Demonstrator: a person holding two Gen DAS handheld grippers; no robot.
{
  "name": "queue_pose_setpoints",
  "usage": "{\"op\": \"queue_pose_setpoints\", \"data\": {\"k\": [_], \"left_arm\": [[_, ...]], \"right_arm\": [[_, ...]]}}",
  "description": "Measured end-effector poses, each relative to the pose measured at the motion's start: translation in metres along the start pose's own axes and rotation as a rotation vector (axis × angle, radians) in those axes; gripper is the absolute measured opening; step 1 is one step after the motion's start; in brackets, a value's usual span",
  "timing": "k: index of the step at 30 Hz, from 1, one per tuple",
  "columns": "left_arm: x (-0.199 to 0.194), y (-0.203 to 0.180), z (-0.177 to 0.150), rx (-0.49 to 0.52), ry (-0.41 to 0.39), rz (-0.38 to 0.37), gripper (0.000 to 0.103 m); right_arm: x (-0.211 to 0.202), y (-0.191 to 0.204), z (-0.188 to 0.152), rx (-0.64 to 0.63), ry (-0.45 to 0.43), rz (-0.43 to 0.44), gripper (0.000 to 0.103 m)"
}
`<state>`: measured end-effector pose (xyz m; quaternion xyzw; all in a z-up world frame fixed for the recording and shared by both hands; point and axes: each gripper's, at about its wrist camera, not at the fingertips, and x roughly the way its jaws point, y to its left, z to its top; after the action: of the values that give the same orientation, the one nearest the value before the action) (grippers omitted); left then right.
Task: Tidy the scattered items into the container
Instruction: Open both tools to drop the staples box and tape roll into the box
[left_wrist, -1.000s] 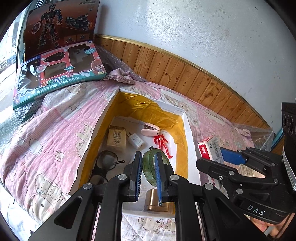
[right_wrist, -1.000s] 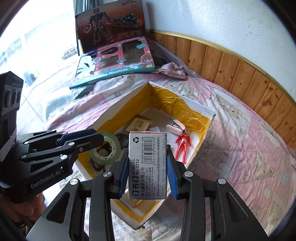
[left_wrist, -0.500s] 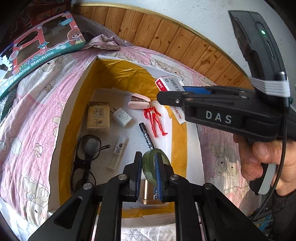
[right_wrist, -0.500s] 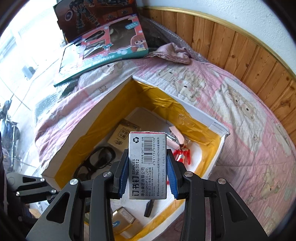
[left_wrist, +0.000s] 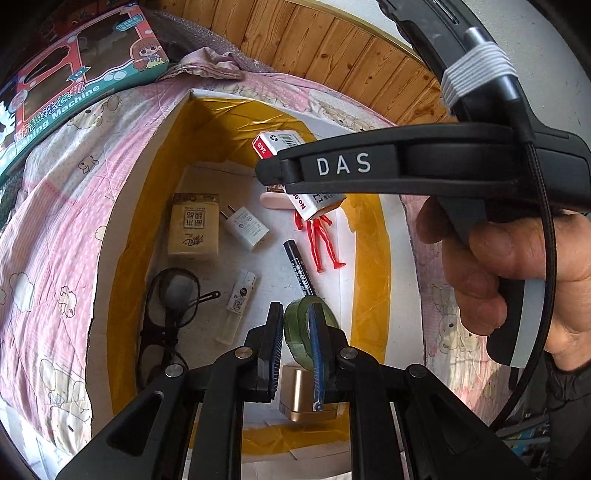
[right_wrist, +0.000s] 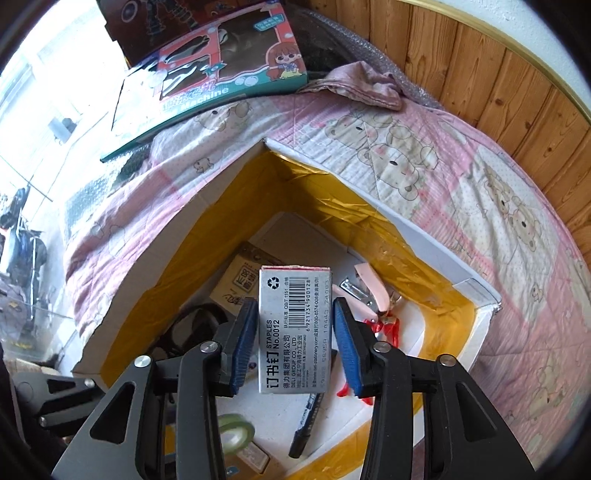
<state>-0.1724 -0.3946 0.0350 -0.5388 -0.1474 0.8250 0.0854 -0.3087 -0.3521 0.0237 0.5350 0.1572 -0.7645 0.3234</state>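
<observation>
**Tidying nearly finished: two items held over the box**

Left wrist view. Most of the clutter is seen already lying on the floor of the white cardboard box with yellow-taped inner walls (left_wrist: 122, 229), which rests on a pink bear-print quilt (left_wrist: 55, 221). Inside are counted a tan paper packet (left_wrist: 192, 230), a white plug-in charger (left_wrist: 247, 228), a red toy figure (left_wrist: 323, 245), a black marker pen (left_wrist: 300, 268), black-framed spectacles (left_wrist: 173, 306), a small white tube (left_wrist: 238, 297), a pink stapler partly hidden at the far side, and a gold metal block (left_wrist: 306, 398) at the near wall. The left gripper (left_wrist: 295, 343) is clenched on a green roll of tape (left_wrist: 303, 325), held just above the near part of the box floor and not yet let go. The right gripper is seen from the side at the right, in a person's hand (left_wrist: 517, 273).

Right wrist view. The right gripper (right_wrist: 295, 336) is closed on a grey cardboard staple box with a barcode (right_wrist: 293, 328), suspended over the middle of the open box. A teal and red toy carton (right_wrist: 229, 70) and a crumpled pink cloth (right_wrist: 362, 85) lie on the far quilt, outside the container; whether they count as scattered items cannot be told.

Two releases are judged to remain: the tape and the staples. No other loose small item is seen on the quilt.
</observation>
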Motion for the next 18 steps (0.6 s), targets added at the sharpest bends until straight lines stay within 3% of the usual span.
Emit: {"op": "queue_pose_setpoints", "data": {"k": [2, 10, 14, 18], "left_arm": [[-0.008, 0.003, 0.0, -0.006, -0.048, 0.012, 0.039], [-0.051, 0.018, -0.006, -0.025, -0.147, 0.034, 0.039], [-0.075, 0.01, -0.019, 0.052, -0.212, 0.115, 0.046], [-0.094, -0.001, -0.034, 0.11, -0.264, 0.164, 0.05]], "right_arm": [[-0.003, -0.002, -0.005, -0.005, 0.004, -0.014, 0.058], [-0.049, 0.016, -0.039, -0.072, -0.071, -0.116, 0.058], [-0.068, 0.02, -0.07, -0.031, -0.071, -0.08, 0.058], [-0.085, 0.036, -0.101, -0.062, -0.067, -0.102, 0.058]]}}
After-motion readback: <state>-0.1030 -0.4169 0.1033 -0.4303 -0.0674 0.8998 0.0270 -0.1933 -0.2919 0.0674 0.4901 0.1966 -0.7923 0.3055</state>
